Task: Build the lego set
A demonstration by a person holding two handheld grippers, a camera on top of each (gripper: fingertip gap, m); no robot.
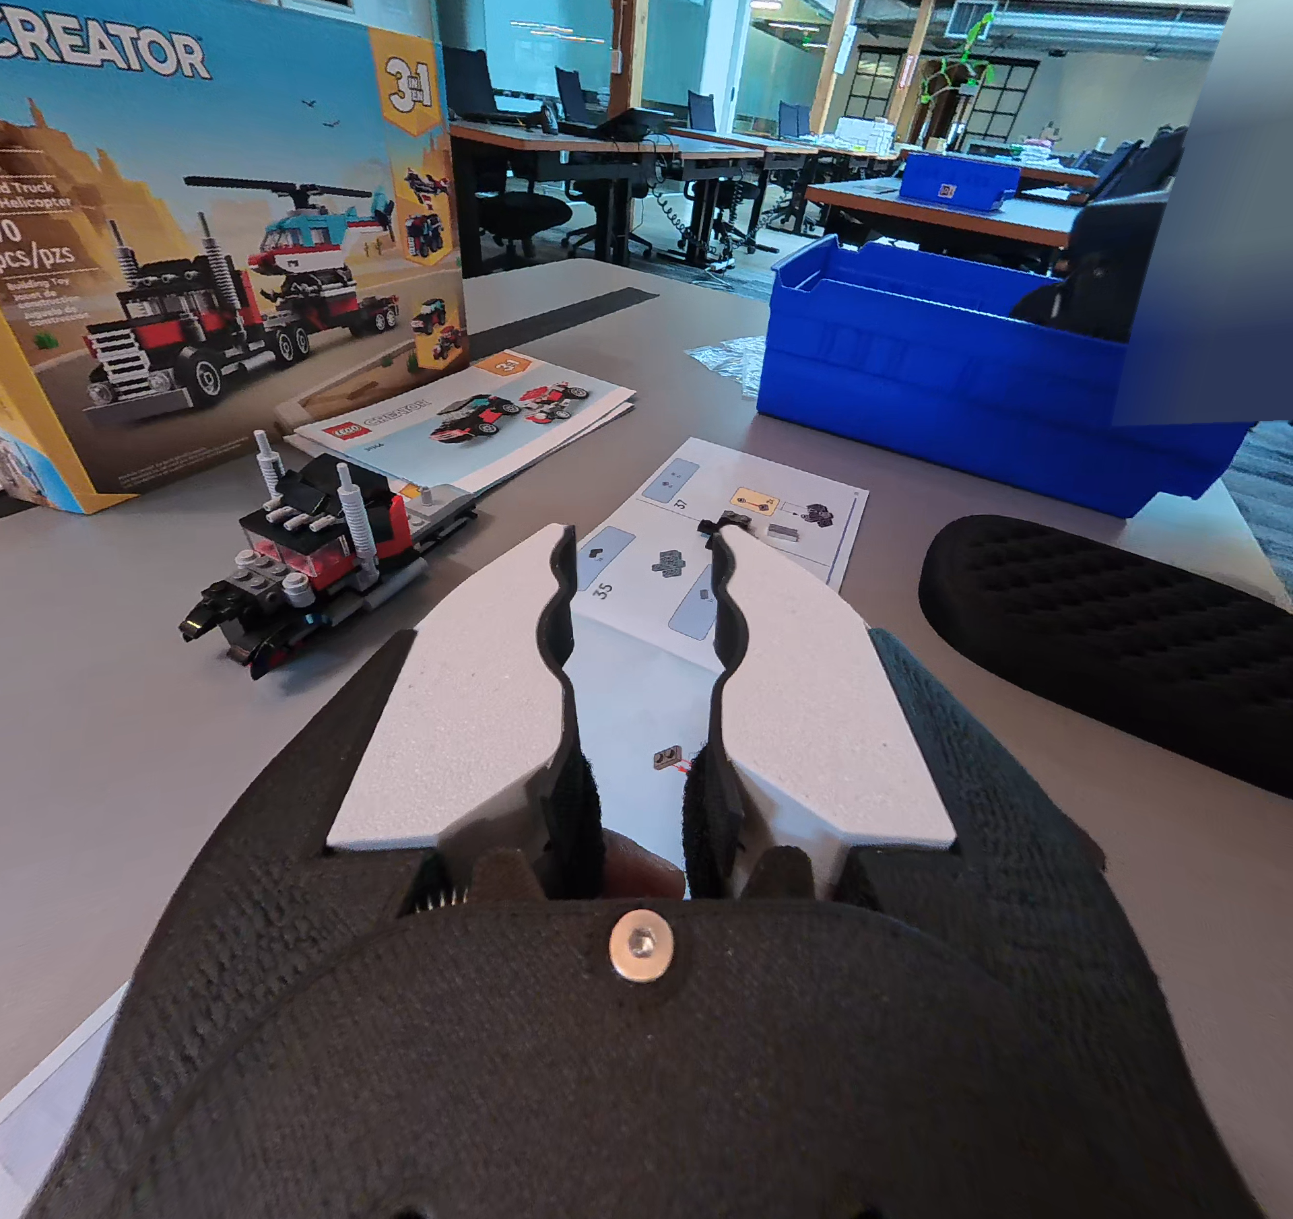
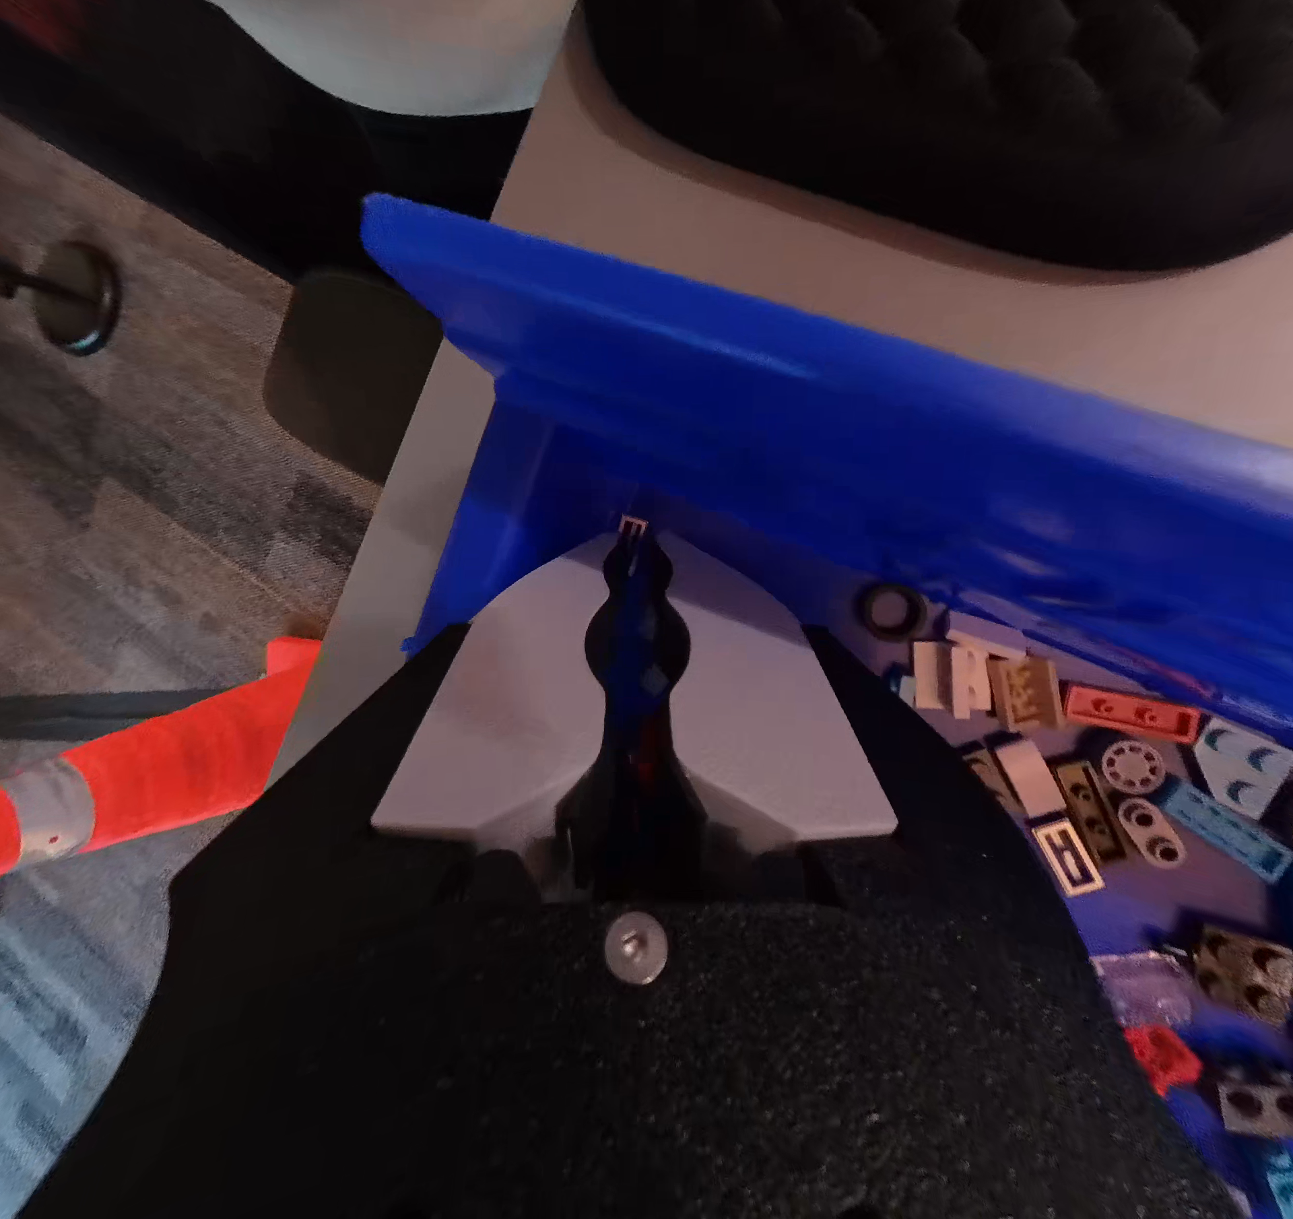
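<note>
A half-built black and red truck [image 1: 315, 556] stands on the grey table, left of my left gripper [image 1: 644, 542]. That gripper is open and empty, low over an instruction sheet [image 1: 762, 507]. A small black piece [image 1: 728, 522] lies on the sheet by its right fingertip. My right gripper [image 2: 633, 545] is inside the blue bin [image 2: 769, 388], near a corner. Its jaws are shut on a small white piece [image 2: 633, 526] at the tips. Loose bricks [image 2: 1091, 765] lie on the bin floor to its right.
The set's box [image 1: 210, 241] stands at the back left with booklets [image 1: 476, 423] in front of it. The blue bin [image 1: 944, 374] sits at the right. A black foam pad [image 1: 1119, 639] lies beside it near the table edge. An orange handle [image 2: 161, 758] shows over the floor. Spacing between my two grippers at the tips: around 40 centimeters.
</note>
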